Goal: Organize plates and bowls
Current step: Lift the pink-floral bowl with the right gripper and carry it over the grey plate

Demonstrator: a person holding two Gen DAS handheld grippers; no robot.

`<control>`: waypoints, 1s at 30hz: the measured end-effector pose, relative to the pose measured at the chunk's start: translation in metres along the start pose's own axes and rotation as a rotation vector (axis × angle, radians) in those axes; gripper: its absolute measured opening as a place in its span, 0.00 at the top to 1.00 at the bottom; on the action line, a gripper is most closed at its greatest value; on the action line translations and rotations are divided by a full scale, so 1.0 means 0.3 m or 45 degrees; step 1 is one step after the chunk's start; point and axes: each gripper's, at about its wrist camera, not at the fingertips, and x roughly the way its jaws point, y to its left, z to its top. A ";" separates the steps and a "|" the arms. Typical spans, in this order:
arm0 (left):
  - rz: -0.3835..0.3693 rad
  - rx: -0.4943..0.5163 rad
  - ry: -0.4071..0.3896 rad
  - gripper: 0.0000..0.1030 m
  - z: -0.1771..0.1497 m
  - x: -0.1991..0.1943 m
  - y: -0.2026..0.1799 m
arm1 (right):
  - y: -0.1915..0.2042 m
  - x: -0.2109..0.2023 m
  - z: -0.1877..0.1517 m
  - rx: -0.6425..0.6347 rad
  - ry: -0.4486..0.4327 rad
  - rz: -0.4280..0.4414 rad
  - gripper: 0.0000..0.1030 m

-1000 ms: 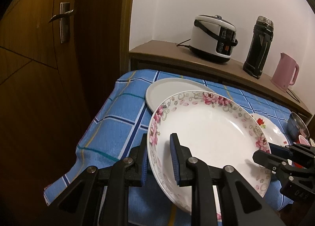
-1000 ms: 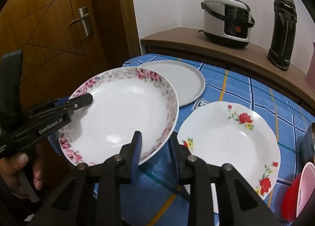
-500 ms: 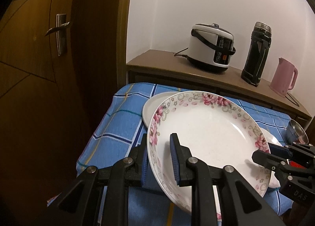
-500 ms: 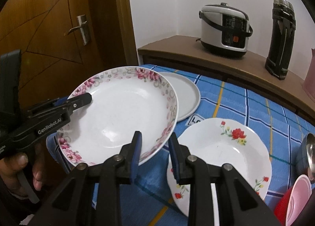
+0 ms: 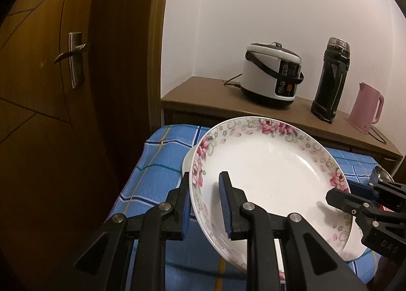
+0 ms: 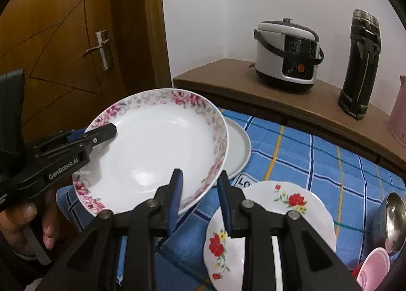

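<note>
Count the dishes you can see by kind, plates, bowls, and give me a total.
Plates: 3: pink-flower plate, grey plate, red-flower plate
Bowls: 2: steel bowl, pink bowl
Total: 5

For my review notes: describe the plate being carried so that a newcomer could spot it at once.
Above the blue checked tablecloth, in front of the wooden door, the left gripper and the right gripper each pinch a rim of one deep white plate. Its border of pink roses sets it apart from the plain grey plate and the red-flowered plate beneath.
</note>
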 end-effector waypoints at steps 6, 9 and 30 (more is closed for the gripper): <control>0.006 0.010 -0.021 0.78 0.031 0.011 -0.010 | -0.010 0.001 0.036 -0.005 -0.021 -0.016 0.73; 0.006 0.013 -0.025 0.78 0.043 0.022 -0.014 | -0.017 0.009 0.060 -0.008 -0.026 -0.029 0.73; 0.001 0.012 -0.030 0.78 0.129 0.148 -0.015 | -0.065 0.137 0.177 -0.015 0.023 -0.107 0.73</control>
